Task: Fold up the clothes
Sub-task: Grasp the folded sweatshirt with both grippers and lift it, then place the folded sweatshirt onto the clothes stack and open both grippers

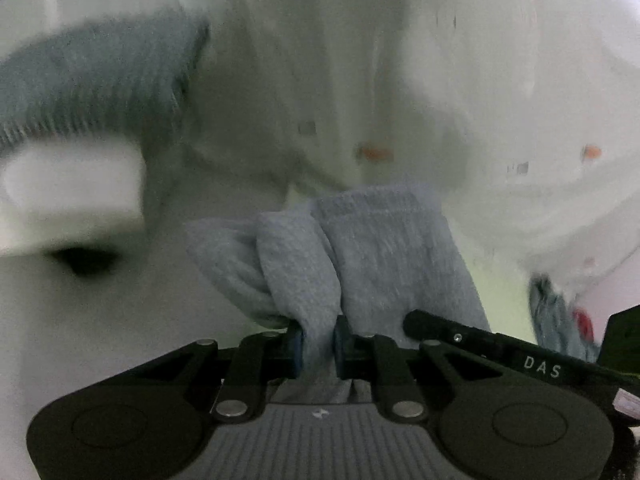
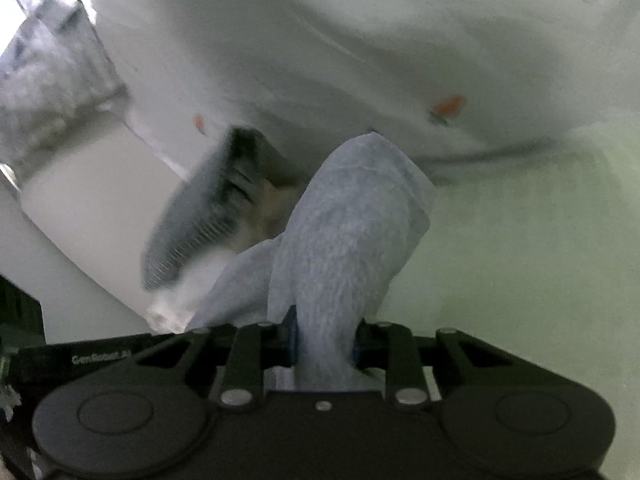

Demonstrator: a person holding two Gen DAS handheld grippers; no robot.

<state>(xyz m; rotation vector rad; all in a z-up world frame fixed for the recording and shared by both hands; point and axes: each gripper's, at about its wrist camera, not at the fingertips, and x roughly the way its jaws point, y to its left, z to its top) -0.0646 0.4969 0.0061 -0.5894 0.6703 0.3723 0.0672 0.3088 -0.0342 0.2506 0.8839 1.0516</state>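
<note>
Dim, soft flat light, heavy motion blur, fisheye-warped dark corners

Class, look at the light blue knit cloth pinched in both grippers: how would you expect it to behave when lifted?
Probably floppy: the light blue knit cloth bunches into soft folds above the left gripper. Likely light, since a thin pinch in the right gripper holds it. Its fuzzy knit suggests little slipping.

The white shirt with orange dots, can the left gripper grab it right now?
Probably not yet. The left gripper is already shut on the light grey garment, so its jaws are full. The white shirt lies just beyond, but the grey piece must be let go first.
</note>
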